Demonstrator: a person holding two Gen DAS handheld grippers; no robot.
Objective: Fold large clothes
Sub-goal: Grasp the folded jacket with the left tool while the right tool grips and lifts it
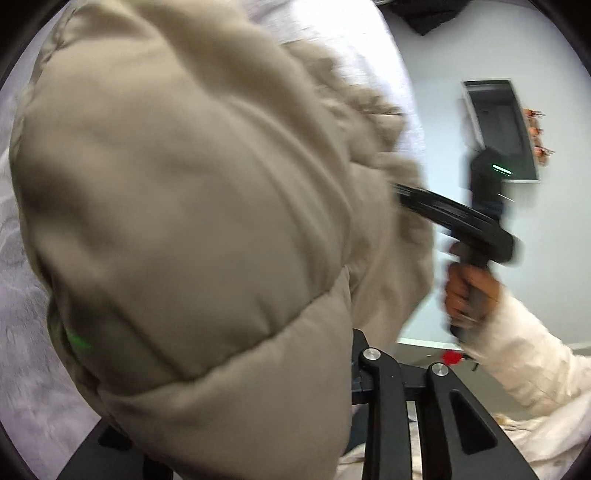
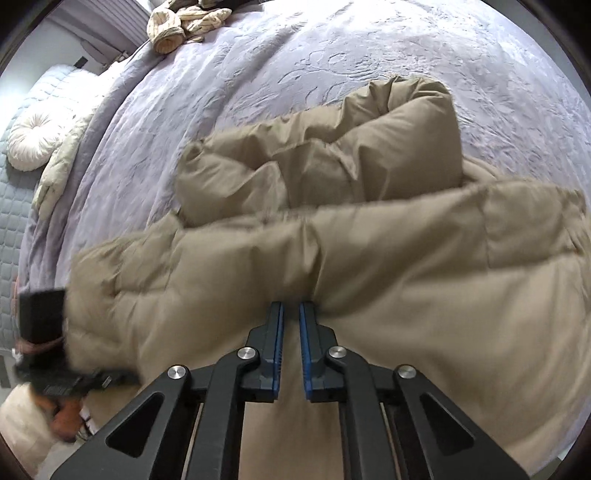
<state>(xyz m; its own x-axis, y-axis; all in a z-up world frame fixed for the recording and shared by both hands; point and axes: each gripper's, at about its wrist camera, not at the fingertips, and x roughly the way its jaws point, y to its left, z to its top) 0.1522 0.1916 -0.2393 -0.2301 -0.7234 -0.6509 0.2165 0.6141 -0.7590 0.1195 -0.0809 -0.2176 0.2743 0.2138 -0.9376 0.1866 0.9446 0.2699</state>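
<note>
- The right hand-held gripper [image 2: 291, 310] has its blue-lined jaws drawn near together on a bunched ridge of the tan puffer coat [image 2: 332, 258]. Only a thin gap shows between them, and the pinch gives it a firm hold on slippery, bulky padding.
- The left hand-held gripper [image 2: 48, 354] sits at the coat's other end. Its jaws are buried under fabric in its own view, so I cannot tell how far they are closed.
- Gripped at two well-separated places, the near part of the coat is lifted as one long flap, probably to carry it over the rest.
- The remainder of the coat lies bunched on the lavender bed [image 2: 406, 48], toward its middle.
- A cream garment [image 2: 184, 22] lies at the bed's far edge, well apart.
</note>
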